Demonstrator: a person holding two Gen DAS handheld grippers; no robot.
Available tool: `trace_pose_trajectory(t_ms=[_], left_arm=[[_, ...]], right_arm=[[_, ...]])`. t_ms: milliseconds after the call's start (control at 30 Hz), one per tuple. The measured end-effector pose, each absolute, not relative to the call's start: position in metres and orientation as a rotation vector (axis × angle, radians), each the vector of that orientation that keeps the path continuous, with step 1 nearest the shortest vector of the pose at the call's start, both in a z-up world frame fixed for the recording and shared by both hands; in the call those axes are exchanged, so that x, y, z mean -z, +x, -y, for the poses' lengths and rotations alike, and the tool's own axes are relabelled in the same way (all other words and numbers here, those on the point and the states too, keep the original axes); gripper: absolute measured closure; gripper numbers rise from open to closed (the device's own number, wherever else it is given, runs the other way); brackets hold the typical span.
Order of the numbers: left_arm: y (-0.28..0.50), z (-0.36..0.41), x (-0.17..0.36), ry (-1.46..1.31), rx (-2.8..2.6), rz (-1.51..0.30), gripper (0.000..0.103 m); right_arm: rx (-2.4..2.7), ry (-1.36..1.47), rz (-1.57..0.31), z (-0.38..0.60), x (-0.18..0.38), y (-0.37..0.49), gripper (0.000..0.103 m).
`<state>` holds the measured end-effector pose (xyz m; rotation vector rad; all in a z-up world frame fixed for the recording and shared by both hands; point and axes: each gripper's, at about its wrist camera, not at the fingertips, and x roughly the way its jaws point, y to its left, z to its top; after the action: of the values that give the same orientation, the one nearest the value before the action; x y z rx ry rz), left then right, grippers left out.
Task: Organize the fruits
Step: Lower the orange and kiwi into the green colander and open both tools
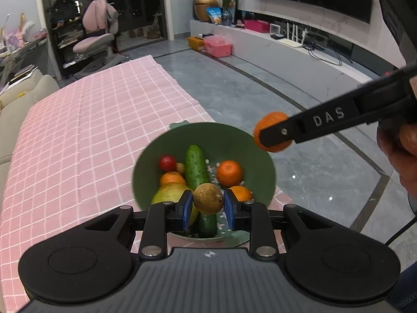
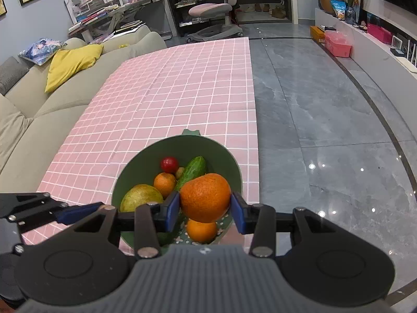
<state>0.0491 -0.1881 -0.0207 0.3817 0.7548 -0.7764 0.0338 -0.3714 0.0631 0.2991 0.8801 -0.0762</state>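
Orange and brown: each gripper holds one fruit above the green bowl (image 1: pixel 269 174).

The right gripper (image 2: pixel 205 210) pinches an orange (image 2: pixel 205 197) between its blue pads (image 2: pixel 172 210), directly over the bowl; the left gripper (image 1: pixel 208 210) is pressed onto a brown fruit (image 1: pixel 208 198), likewise centred between its pads. The risk, I'd judge: both fruits are round and held only at the sides, so either could slip and bounce out, since the bowl sits at the cloth's (image 2: pixel 169 99) 3 o'clock edge, next to the floor. In the bowl a cucumber (image 1: pixel 196 168) lies at centre, a tomato (image 1: pixel 167 163) at 10 o'clock, and more oranges at 3 and 5.
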Motion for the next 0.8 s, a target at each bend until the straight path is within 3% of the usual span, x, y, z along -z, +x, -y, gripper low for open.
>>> trace_pose_trajectory(t_ms=[433,800], left_arm=[[0.057,0.211,0.033,0.403,0.791,-0.779,0.073],[0.058,0.224,0.065,0.435,0.774,-0.904,0.073]], right_arm=[[0.047,0.307,-0.895,0.377,-0.055,0.053,0.063],[0.001,0.376,-0.98,0.375,-0.012,0.092,0.063]])
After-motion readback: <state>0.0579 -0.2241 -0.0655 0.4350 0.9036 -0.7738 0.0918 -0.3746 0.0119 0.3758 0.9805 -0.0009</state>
